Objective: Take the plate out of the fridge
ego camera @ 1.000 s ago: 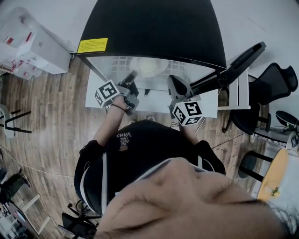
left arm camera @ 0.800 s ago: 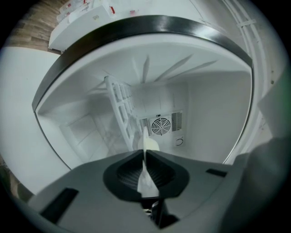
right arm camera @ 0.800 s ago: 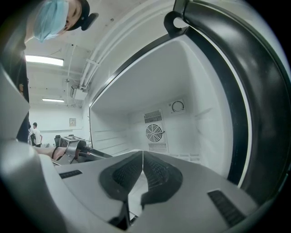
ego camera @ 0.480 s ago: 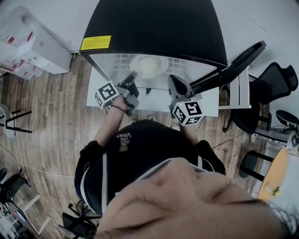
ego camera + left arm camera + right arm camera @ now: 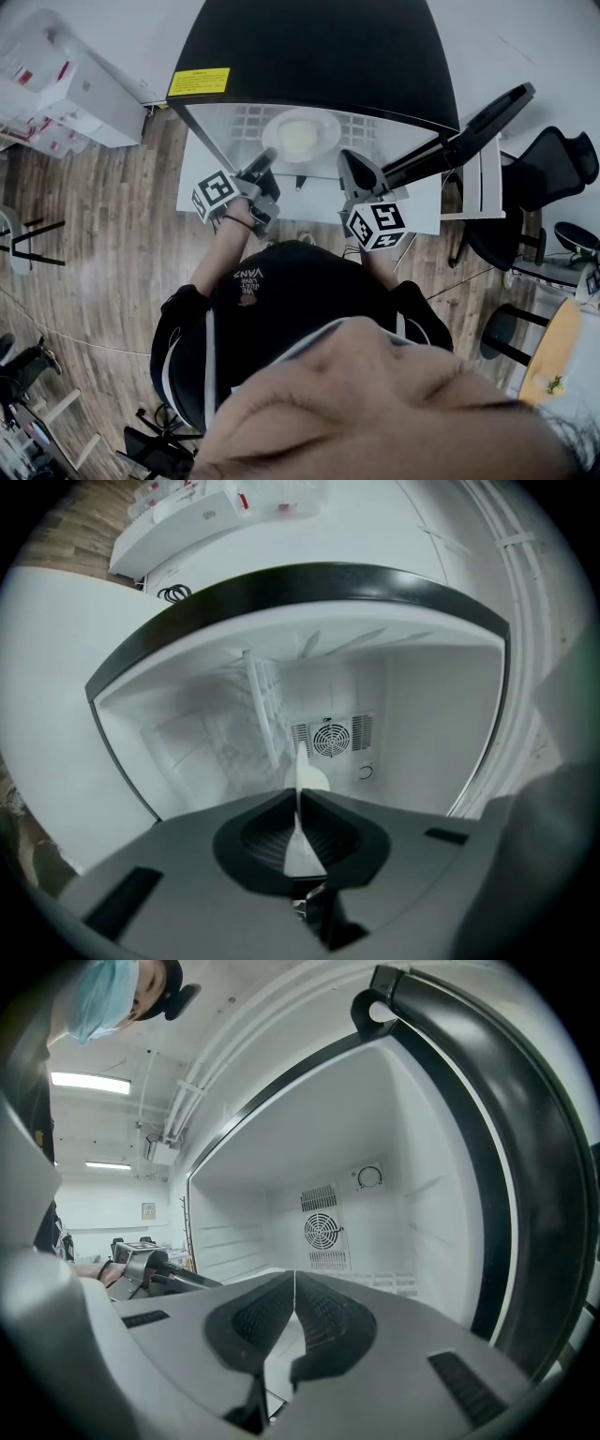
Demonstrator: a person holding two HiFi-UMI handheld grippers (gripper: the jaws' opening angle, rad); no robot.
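Plate (image 5: 300, 134) has slid outward; left claw (image 5: 298, 799) just tightening on its rim; right claw (image 5: 293, 1288) clenched, empty.

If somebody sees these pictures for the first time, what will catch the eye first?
The open fridge with its black top fills the upper middle of the head view, and a white plate lies inside it. The left tongs have just been closing on the plate's rim, which stands edge-on between them. The right tongs, shut and empty, point into the fridge beside them.
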